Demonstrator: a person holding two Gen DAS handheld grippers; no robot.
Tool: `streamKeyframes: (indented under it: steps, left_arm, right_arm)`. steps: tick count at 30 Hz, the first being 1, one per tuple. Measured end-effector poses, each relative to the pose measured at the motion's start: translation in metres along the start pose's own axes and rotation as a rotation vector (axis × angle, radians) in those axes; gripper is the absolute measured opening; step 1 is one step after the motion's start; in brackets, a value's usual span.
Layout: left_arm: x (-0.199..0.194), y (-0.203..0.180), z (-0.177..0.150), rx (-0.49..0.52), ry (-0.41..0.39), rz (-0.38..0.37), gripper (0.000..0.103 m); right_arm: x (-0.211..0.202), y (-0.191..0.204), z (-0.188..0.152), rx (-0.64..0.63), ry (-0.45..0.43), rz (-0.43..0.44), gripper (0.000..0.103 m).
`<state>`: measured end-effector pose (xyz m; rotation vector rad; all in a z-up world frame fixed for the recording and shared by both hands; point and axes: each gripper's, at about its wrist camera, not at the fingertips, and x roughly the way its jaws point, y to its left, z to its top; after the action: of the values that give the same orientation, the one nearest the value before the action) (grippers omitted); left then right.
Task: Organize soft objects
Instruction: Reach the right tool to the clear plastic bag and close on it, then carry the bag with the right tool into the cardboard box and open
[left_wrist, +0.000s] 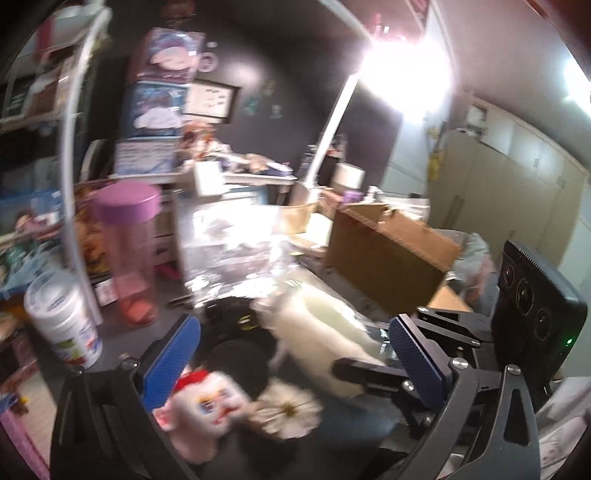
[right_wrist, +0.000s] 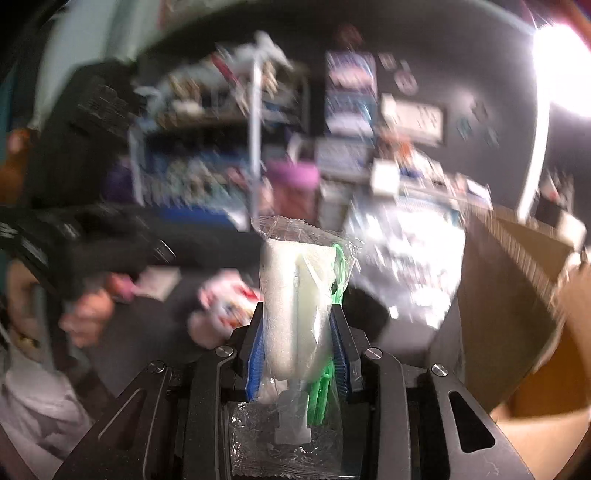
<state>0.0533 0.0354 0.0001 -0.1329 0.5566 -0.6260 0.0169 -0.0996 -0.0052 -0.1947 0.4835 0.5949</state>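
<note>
Gripping a clear plastic packet (right_wrist: 299, 314) with a white sponge-like pad and a green looped piece sealed inside, the right gripper (right_wrist: 297, 347) had its blue pads (right_wrist: 255, 358) pressed against the packet's flanks, so the thing stood upright between them with its crimped top edge free above. The left gripper (left_wrist: 291, 354) stood spread, with nothing between its fingers; below it on the dark tabletop (left_wrist: 122, 332) lay a small pink-and-white soft toy (left_wrist: 207, 410) and a daisy-like soft flower (left_wrist: 288, 410), both blurred. A brown cardboard box (left_wrist: 391, 258) sat open just beyond, to the right, and a crinkled heap of clear wrapping (left_wrist: 236, 243) shone behind. To my eye the step was carrying the packet to wherever the soft things were being gathered, likely that box, though I could not tell for certain. Doing it well meant a firm pinch on the pad and not on the slippery film alone, carrying it level, and clearing the box wall before letting go. The pink-lidded bottle (left_wrist: 127, 251) and the white tub (left_wrist: 62, 317) on the left stood near enough to be knocked by the idle hand's gripper.
</note>
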Motion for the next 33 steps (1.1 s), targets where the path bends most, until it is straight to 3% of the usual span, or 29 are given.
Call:
streamKeyframes:
  steps: [2,4,7,9,14,22,33]
  left_arm:
    - [-0.002,-0.01,0.01,0.005,-0.009,-0.027,0.089]
    - [-0.002,-0.018,0.02,0.006,-0.019,-0.045,0.069]
    - [-0.004,-0.036,0.036,0.028,-0.037,-0.092,0.047]
    - [-0.004,-0.045,0.044,0.05,-0.051,-0.089,0.042]
    - [0.008,-0.079,0.07,0.121,-0.063,-0.052,0.04]
    - [0.051,-0.13,0.103,0.219,-0.034,-0.061,0.04]
    - [0.144,-0.159,0.108,0.258,0.126,-0.04,0.04]
  right_arm:
    - [-0.009,0.0,0.01,-0.015,-0.043,0.022,0.027]
    - [-0.02,-0.002,0.019,-0.034,-0.103,0.052,0.027]
    - [-0.034,-0.008,0.029,-0.049,-0.159,0.059,0.027]
    - [-0.045,-0.017,0.033,-0.053,-0.198,0.057,0.027]
    - [-0.066,-0.043,0.043,-0.035,-0.262,0.052,0.027]
    - [-0.103,-0.095,0.039,-0.004,-0.319,-0.035,0.027]
    - [-0.095,-0.159,0.009,0.046,-0.186,-0.153,0.028]
